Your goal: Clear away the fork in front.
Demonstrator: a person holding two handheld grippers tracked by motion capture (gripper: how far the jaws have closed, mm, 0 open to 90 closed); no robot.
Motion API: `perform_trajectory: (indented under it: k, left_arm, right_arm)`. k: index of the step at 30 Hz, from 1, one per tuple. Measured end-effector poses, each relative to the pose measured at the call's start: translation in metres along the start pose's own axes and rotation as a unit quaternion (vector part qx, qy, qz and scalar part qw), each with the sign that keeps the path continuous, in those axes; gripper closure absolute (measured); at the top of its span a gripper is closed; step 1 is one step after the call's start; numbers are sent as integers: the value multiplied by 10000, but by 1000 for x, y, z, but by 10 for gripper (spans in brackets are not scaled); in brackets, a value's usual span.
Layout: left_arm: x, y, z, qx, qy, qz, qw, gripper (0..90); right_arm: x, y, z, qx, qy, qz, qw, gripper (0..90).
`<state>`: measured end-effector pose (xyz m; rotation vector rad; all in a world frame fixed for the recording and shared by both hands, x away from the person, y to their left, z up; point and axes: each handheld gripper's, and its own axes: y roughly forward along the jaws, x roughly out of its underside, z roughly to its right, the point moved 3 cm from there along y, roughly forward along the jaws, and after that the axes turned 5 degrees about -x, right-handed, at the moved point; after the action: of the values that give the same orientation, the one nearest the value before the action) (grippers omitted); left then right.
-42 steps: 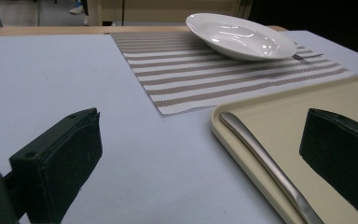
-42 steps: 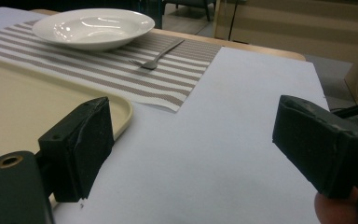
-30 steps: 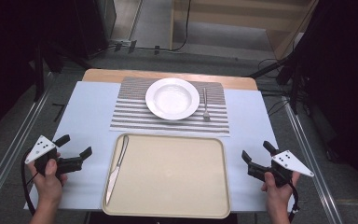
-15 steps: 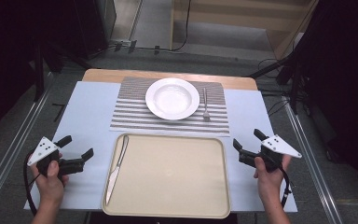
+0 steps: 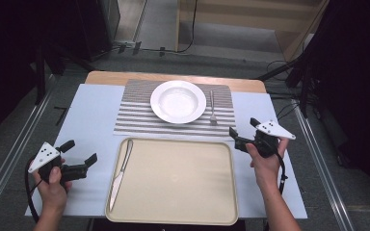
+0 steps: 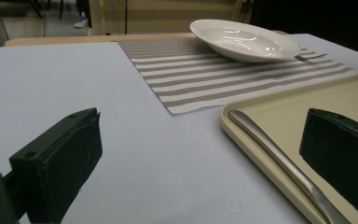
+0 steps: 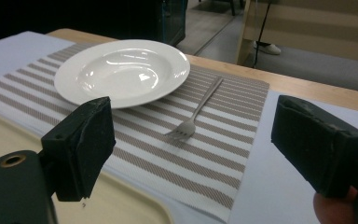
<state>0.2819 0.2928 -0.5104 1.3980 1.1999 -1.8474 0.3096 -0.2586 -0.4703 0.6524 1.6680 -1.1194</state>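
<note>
Both hand-held grippers (image 5: 79,154) (image 5: 243,130) wide open, apart.

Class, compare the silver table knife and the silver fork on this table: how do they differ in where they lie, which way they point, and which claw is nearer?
The silver table knife lies inside the beige tray, along its left edge; the silver fork lies on the striped placemat, right of the white plate. The knife slants; the fork lies straight. The left claw is nearer the knife, the right claw nearer the fork. Both are untouched metal cutlery.

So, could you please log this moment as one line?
right gripper: open, near fork | left gripper: open, beside tray | knife: on tray
</note>
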Motion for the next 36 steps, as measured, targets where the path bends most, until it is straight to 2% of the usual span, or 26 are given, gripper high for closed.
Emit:
perform_trajectory:
  k: [4, 7, 12, 14, 17, 19, 23, 26, 28, 33, 36]
  left_arm:
    - [0, 0, 0, 13, 7, -7, 10000, 0]
    - [0, 0, 0, 28, 3, -8, 10000, 0]
    - [0, 1, 0, 42, -13, -6, 10000, 0]
    - [0, 1, 0, 52, -8, -10, 10000, 0]
    - [0, 1, 0, 43, -4, -15, 10000, 0]
    - [0, 1, 0, 49, -2, -9, 10000, 0]
    - [0, 1, -1, 51, -12, -13, 10000, 0]
    - [0, 1, -1, 49, -6, -17, 10000, 0]
    - [0, 1, -1, 53, -9, -17, 10000, 0]
    - [0, 1, -1, 51, -3, -10, 10000, 0]
    - [0, 1, -1, 57, 8, -12, 10000, 0]
  right_arm:
    - [-7, 15, 3, 204, 292, -127, 9993, 242]
    - [-10, 24, 5, 257, 323, -287, 9987, 377]
    - [-16, 41, 8, 187, 360, -452, 9982, 542]
    - [-17, 49, 9, 54, 413, -519, 9978, 632]
    - [-18, 64, 10, -245, 548, -832, 9947, 814]
    - [-19, 72, 10, -198, 549, -1027, 9930, 883]
    - [-19, 89, 11, -258, 570, -1341, 9890, 900]
    - [-19, 104, 11, -228, 492, -1593, 9857, 900]
    - [-18, 112, 11, -181, 436, -1673, 9848, 900]
    - [-16, 137, 14, -160, 324, -1985, 9794, 900]
    - [-13, 148, 15, -185, 403, -2098, 9767, 900]
